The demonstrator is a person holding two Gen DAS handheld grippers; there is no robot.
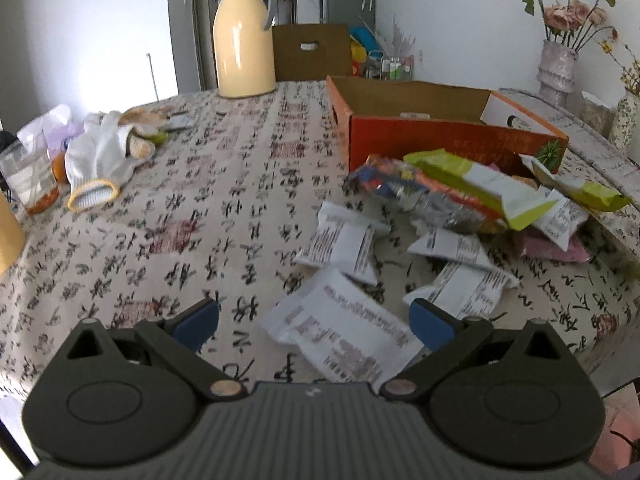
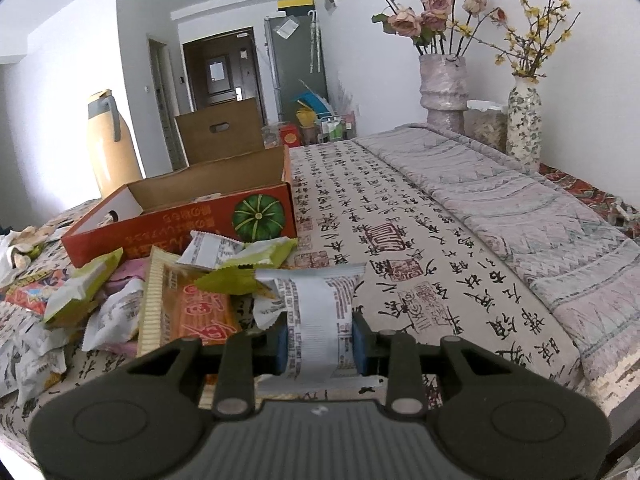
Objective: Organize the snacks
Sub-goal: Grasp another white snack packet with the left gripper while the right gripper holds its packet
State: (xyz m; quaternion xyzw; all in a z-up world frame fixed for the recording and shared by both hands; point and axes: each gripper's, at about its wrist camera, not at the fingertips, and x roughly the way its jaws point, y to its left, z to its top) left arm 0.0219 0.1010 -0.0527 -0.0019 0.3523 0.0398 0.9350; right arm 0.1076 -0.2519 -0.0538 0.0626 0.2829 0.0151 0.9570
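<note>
Meanwhile right tool [image 2: 320, 344] grips white packet [image 2: 320, 320] beside snack pile [image 2: 168, 288]; left tool [image 1: 314, 320] gapes.

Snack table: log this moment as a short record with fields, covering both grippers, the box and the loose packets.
left gripper: open, above a white snack packet lying on the tablecloth
right gripper: shut on a white printed packet
box: orange cardboard box, open top, pumpkin picture on its side
loose snacks: pile of packets in front of the box, green, orange, pink and white
other items: cream thermos jug, white glove, vases of flowers
</note>
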